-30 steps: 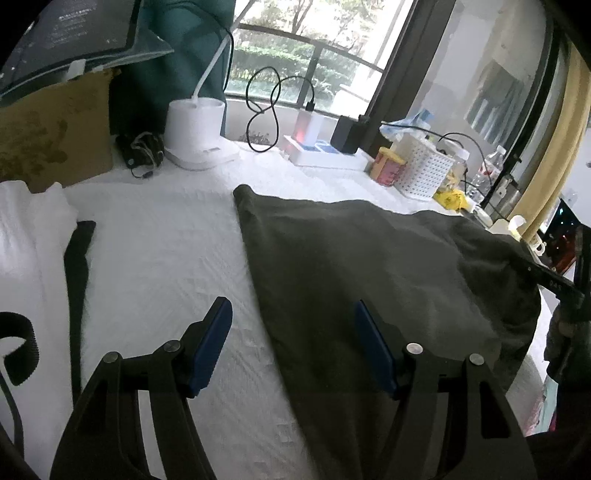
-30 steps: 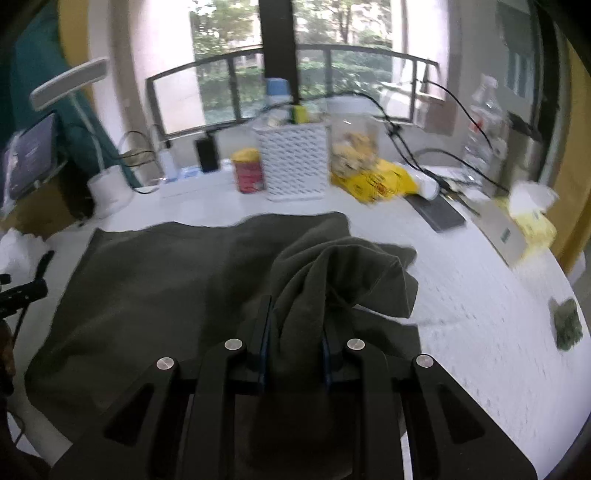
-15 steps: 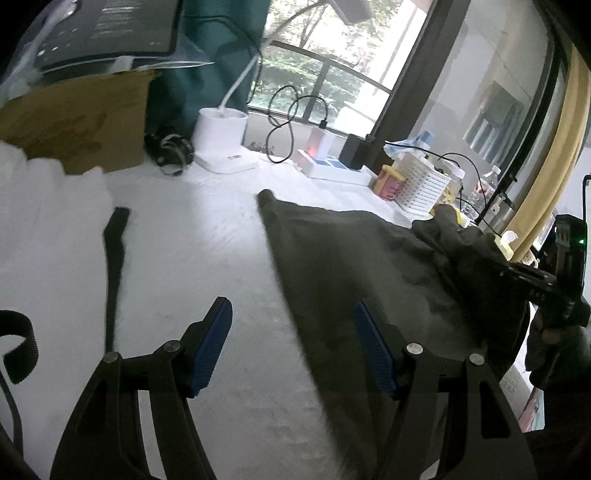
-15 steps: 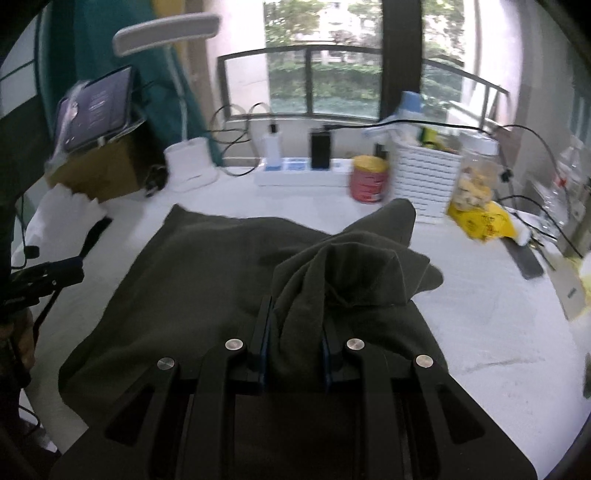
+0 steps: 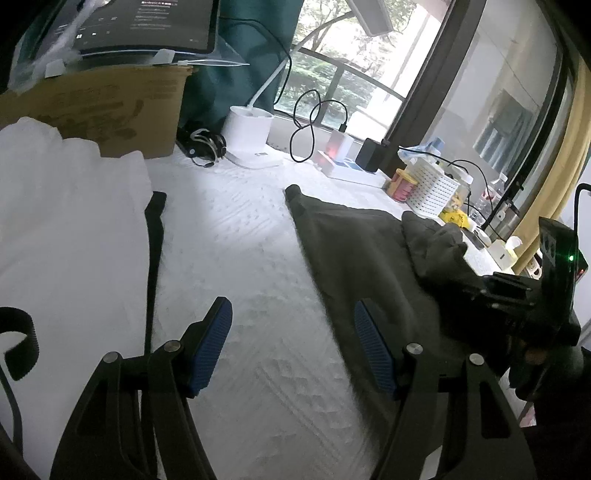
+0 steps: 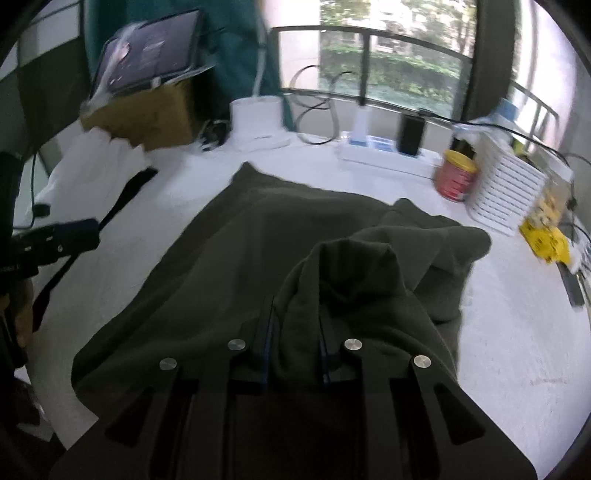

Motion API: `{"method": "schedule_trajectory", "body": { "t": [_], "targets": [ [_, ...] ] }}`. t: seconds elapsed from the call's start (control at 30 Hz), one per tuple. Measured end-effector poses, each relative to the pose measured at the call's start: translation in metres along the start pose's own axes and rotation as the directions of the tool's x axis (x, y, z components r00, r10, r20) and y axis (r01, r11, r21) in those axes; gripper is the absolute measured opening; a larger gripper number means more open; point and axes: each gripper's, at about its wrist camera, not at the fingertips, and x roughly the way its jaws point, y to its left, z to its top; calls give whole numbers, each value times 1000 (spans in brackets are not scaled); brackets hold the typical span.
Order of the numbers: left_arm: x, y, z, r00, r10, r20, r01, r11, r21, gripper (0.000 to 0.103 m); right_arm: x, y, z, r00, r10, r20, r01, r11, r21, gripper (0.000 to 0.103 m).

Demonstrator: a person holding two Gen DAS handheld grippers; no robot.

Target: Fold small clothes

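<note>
Right gripper (image 6: 295, 332), jaws pinched on a raised, bunched fold of the dark olive garment (image 6: 229, 266), the rest spread flat ahead and leftward; left gripper (image 5: 291, 347), jaws wide and empty over the white tablecloth (image 5: 240, 258), garment edge just right.

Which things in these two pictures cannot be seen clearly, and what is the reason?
- Dark green garment: near edge hidden behind the right gripper, right wrist view.
- Tablet screen text: too small, cut by the top edge, left wrist view.
- White basket: motion-blurred, right wrist view.
</note>
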Motion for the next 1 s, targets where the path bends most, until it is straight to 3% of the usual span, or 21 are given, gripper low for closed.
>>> {"method": "schedule_trajectory", "body": {
  "t": [0.27,0.33,0.4,0.43,0.73,0.87,1.0],
  "targets": [
    [-12,4,-4,1000,12,17,-12,1000,-9,69,15,44,1,997,41,-71,-48,994,-96,23],
    [-16,4,-4,1000,18,21,-17,1000,-7,69,11,51,3,994,88,-66,-94,991,-91,27],
    [-20,4,-5,999,25,25,-24,1000,-3,69,6,59,3,989,137,-60,-142,986,-87,53],
    [-22,4,-5,999,27,26,-27,1000,-2,69,3,64,3,986,160,-56,-164,983,-87,57],
    [-32,-4,-3,998,43,42,-44,999,17,69,-36,96,-9,945,322,-49,-326,936,-135,60],
    [-29,-15,-2,999,34,39,-35,999,31,69,-65,84,-12,944,329,12,-325,937,-127,60],
    [-23,-34,0,1000,10,28,-12,998,69,69,-85,47,-17,963,260,75,-255,965,-66,60]
  ]
}}
